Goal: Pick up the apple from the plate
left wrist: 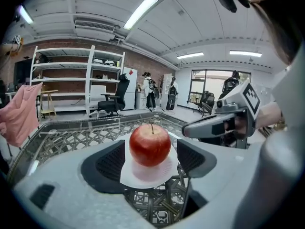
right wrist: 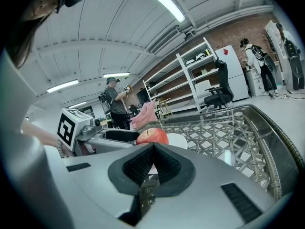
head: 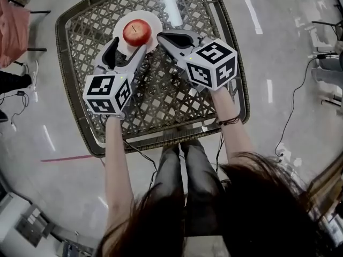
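Closest to the lens, dark hair [head: 257, 197] across the lower frame, then dark trouser legs [head: 182, 181] under the table's near edge. Next out, two bare forearms [head: 117, 165], a dark band [head: 230, 121] round the right wrist. Beyond those, the marker cubes [head: 107, 92], one on each tool.

Left gripper [head: 129, 43]: jaws wide apart, reaching onto the plate from the near left, one on each side of the apple. Seen along its own jaws, a sliver of white plate between each ribbed pad [left wrist: 110, 162] and the fruit, so no pressing on it. Nothing gripped.

Right gripper [head: 160, 37]: jaws shut, pads meeting in a narrow V, nothing between them. Tips at the plate's right edge, just beside the apple; touching the plate or not, cannot tell.

Apple [head: 136, 32]: upright in the middle of a small white plate [head: 154, 18], toward the far side of the table, left of centre. Round, glossy, deep red with paler yellowish flecks and streaks near the top, a thin dark stem straight up from the dimple. Faint pink reflection on the plate beneath.

Under it all, a table [head: 161, 98] with a glass top over diamond wicker lattice and a woven rim. Farther off, grey floor [head: 278, 47] with white marks, pink cloth [head: 10, 31] at the left edge. Farthest, in the left gripper view, white shelving [left wrist: 76, 80] against brick, a black office chair [left wrist: 114, 101], people standing [left wrist: 148, 87]
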Tool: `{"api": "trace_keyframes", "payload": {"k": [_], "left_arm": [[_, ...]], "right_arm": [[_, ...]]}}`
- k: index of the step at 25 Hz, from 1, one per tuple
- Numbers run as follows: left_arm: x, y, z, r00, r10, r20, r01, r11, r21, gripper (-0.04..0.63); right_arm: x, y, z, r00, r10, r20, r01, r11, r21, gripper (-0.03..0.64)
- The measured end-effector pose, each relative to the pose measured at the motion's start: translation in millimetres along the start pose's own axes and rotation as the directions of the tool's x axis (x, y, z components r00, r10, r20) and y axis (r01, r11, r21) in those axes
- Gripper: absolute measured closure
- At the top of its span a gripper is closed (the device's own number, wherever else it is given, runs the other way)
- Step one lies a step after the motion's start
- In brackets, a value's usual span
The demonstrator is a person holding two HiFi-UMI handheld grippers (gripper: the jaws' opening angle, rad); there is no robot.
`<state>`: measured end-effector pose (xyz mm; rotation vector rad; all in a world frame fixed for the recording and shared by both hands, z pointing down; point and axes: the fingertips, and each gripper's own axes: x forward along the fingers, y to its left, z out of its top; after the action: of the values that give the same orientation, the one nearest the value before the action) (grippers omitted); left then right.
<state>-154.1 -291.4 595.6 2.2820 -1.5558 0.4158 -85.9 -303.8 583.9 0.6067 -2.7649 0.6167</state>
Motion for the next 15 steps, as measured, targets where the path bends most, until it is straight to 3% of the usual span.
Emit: {"api": "trace_keyframes", "payload": {"k": [15], "left_arm": [[24.2, -3.2, 2.4, 0.998, -0.059, -0.038, 0.064, 0.986, 0.157, 0.183]], "right_arm": [[-0.2, -9.0, 1.3, 1.0, -0.004, 0.003, 0.004, 1.0, -0.002, 0.607]]}}
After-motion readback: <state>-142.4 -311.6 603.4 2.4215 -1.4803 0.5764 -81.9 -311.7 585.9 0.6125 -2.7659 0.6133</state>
